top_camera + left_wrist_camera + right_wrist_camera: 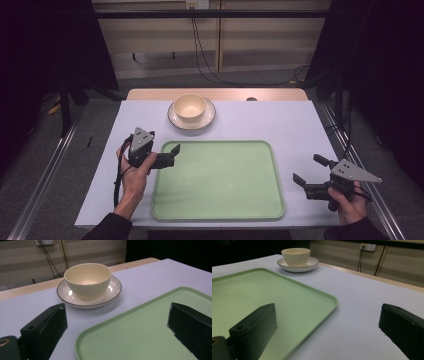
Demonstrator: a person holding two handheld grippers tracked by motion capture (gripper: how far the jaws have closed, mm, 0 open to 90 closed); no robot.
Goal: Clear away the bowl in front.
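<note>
A cream bowl (189, 106) stands on a white saucer (207, 120) with a dark rim at the back middle of the table. In front of it lies a pale green tray (218, 179) with nothing on it. My left gripper (171, 155) is open at the tray's near-left corner, one jaw over the tray edge, pointing toward the bowl (87, 280) and saucer (114, 291). My right gripper (310, 169) is open over the table just right of the tray (287, 300), holding nothing. The bowl (295, 256) lies far ahead of it.
The table (280, 120) has a pale lavender cover and a wooden strip along its back edge. Black curtains stand on both sides. Cables hang down the back wall from a socket (196, 4). Metal rails run along the floor on either side.
</note>
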